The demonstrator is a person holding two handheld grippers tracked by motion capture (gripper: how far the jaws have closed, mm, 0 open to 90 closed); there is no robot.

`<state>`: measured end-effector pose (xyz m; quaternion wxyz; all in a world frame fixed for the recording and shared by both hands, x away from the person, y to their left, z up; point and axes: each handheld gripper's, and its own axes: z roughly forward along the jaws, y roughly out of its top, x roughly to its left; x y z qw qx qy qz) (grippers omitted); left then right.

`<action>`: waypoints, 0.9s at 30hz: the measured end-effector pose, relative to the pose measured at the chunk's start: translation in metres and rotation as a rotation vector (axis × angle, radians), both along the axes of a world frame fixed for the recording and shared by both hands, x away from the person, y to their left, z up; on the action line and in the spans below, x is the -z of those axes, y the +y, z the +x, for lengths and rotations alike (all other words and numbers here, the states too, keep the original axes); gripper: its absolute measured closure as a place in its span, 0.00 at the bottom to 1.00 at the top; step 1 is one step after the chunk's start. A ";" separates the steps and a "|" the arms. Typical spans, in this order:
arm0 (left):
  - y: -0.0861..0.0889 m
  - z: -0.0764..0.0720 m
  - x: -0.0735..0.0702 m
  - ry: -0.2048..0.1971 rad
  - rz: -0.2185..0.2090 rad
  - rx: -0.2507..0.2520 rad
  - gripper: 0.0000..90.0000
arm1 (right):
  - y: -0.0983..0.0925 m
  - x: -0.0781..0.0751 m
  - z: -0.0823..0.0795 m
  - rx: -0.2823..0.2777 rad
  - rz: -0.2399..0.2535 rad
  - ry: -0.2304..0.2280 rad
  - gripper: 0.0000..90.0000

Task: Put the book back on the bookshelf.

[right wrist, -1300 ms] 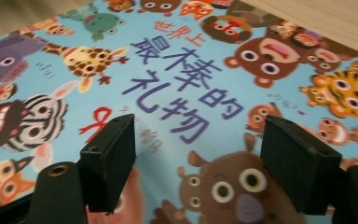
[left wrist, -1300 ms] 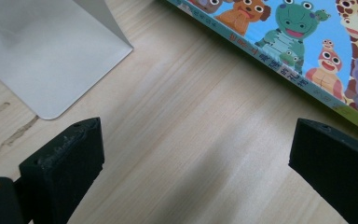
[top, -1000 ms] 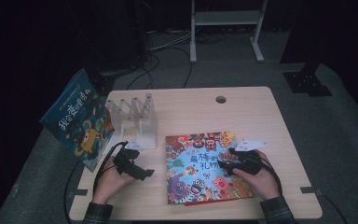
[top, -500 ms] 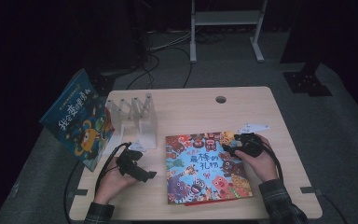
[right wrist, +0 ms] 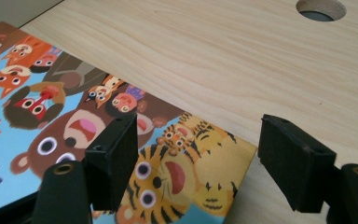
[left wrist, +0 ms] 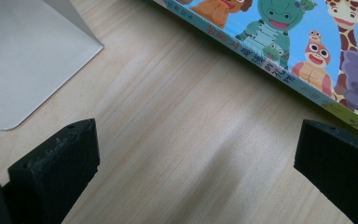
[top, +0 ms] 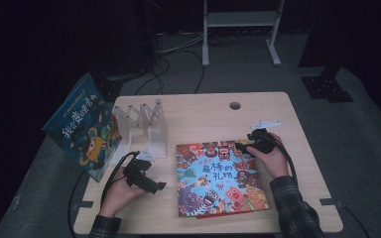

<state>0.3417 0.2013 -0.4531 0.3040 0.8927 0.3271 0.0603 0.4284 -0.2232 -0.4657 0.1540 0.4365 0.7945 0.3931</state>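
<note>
A darkened lab or studio recording space is showing: a lone wooden table point(top: 203, 116) is standing on grey carpet, cables point(top: 178, 52) are trailing across the floor, equipment stands point(top: 240, 20) are sitting behind

Two picture books: one flat on the worktop point(top: 208, 114), one point(top: 82, 126) leaning at its edge. One white book rack point(top: 144, 126). Two tongs.

Matt pale wood-grain table point(right wrist: 242, 56), glossy picture book point(top: 218, 178) cover, matt white rack point(left wrist: 23, 60)
</note>
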 end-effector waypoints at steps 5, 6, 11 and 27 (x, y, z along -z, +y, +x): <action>0.000 0.000 0.000 0.000 -0.001 0.000 0.00 | -0.001 0.004 0.007 0.009 0.004 0.019 0.31; 0.000 0.000 -0.001 0.000 0.000 0.000 0.00 | -0.001 0.005 0.008 0.010 0.007 0.025 0.31; 0.000 0.000 0.000 0.004 0.001 0.000 0.00 | -0.005 0.010 0.012 0.017 0.021 0.044 0.30; 0.000 0.000 0.000 0.009 0.004 0.002 0.00 | -0.001 0.012 0.012 0.012 0.044 0.080 0.27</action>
